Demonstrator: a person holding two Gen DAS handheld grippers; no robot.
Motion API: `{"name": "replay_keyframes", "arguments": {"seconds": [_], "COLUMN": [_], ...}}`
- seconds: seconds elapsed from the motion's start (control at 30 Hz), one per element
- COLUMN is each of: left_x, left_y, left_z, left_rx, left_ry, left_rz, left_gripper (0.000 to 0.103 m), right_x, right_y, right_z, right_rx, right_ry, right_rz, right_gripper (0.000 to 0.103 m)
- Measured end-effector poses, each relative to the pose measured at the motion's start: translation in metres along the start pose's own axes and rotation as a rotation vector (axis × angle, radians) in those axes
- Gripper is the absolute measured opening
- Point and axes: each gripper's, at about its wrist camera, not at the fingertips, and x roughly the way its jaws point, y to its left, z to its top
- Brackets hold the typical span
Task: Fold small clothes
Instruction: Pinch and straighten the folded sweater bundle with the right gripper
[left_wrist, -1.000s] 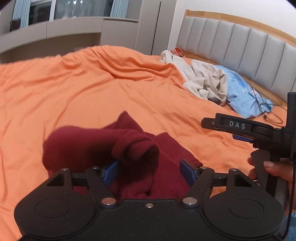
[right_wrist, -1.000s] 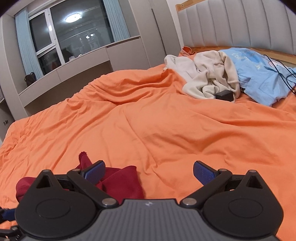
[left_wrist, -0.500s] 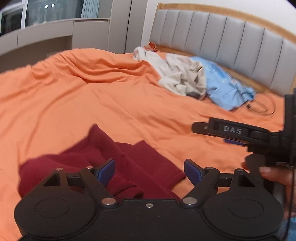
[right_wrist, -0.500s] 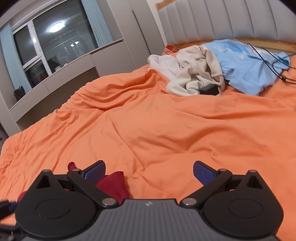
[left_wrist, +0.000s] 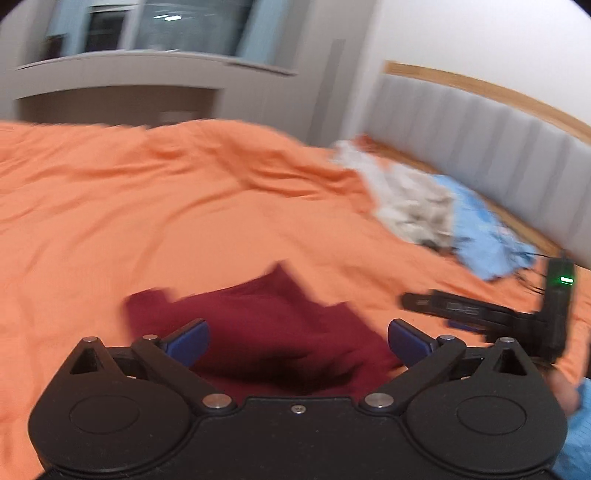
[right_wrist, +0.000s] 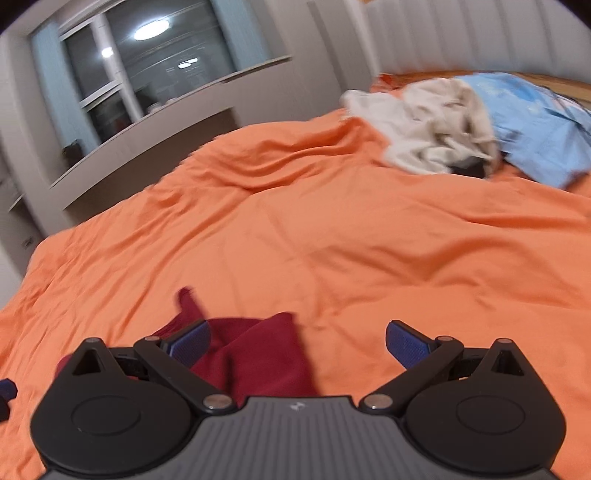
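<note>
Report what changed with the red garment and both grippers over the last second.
The left gripper has just been opening and let go of the dark red garment, which now lies flatter on the orange cover. The right gripper stayed open and empty.

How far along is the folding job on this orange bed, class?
Done: the dark red garment lies partly folded on the orange bedspread. In hand: nothing; the left gripper has just been opening and its fingers stand clear of the cloth, and the right gripper is open too. Left: the beige garment and blue garment, heaped unfolded by the headboard.
</note>
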Motion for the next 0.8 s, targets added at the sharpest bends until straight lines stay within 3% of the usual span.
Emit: {"name": "replay_keyframes", "arguments": {"seconds": [0.1,0.27,0.4,0.57,0.67,0.77,0.8], "left_x": [-0.004,-0.013,-0.010,-0.007,-0.004,0.001,0.002], "left_y": [0.029,0.073,0.089,0.095,0.098,0.096,0.095], "left_z": [-0.008,-0.027,-0.037,-0.044,-0.045,-0.046,-0.048], "left_rx": [-0.097,-0.261,-0.283,-0.264,-0.269,-0.276,-0.276], "left_ry": [0.046,0.076,0.128,0.154,0.158,0.167,0.170], "left_rz": [0.124,0.215,0.306,0.342,0.341,0.329,0.326], "left_gripper": [0.102,0.102,0.102,0.102,0.102,0.102,0.102], "right_x": [-0.004,-0.016,-0.013,-0.006,-0.006,-0.005,-0.006], "right_y": [0.025,0.062,0.090,0.125,0.137,0.140,0.139], "right_z": [-0.006,-0.015,-0.024,-0.039,-0.047,-0.052,-0.051], "right_rx": [-0.095,-0.232,-0.332,-0.485,-0.536,-0.561,-0.551], "right_ry": [-0.022,-0.075,-0.044,-0.023,-0.008,-0.009,-0.008], "right_rz": [0.061,0.212,0.313,0.359,0.381,0.359,0.355], "right_gripper": [0.103,0.103,0.103,0.102,0.087,0.059,0.046]}}
